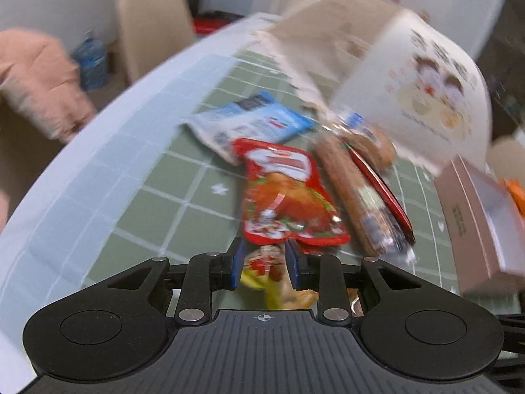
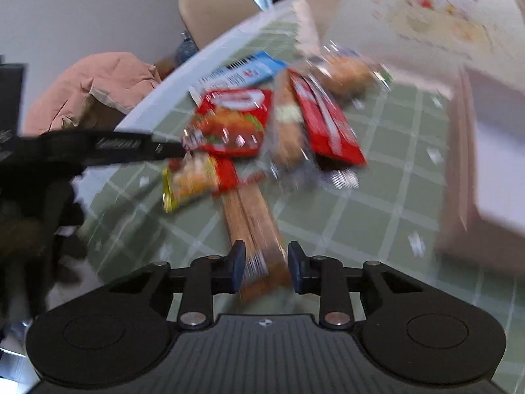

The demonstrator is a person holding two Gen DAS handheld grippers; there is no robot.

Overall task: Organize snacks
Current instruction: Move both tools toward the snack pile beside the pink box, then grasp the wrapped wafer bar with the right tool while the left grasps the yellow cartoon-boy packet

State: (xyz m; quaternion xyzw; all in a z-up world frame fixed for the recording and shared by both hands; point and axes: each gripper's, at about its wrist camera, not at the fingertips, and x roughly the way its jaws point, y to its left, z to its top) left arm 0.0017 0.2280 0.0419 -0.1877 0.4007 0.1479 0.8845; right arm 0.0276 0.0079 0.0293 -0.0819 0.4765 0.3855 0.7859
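Both views are motion-blurred. A pile of snack packets lies on a green checked tablecloth. My left gripper is shut on a yellow and red snack packet, just behind a red chicken-print packet. A blue and white packet and a long biscuit sleeve lie beyond. My right gripper is open, its fingers on either side of a long orange biscuit sleeve. The left gripper shows in the right wrist view at the yellow packet, next to a red flat packet.
A pink open box stands at the right, also in the right wrist view. A large white printed bag stands behind the pile. Beige chairs, pink bedding and a water bottle lie past the table's far edge.
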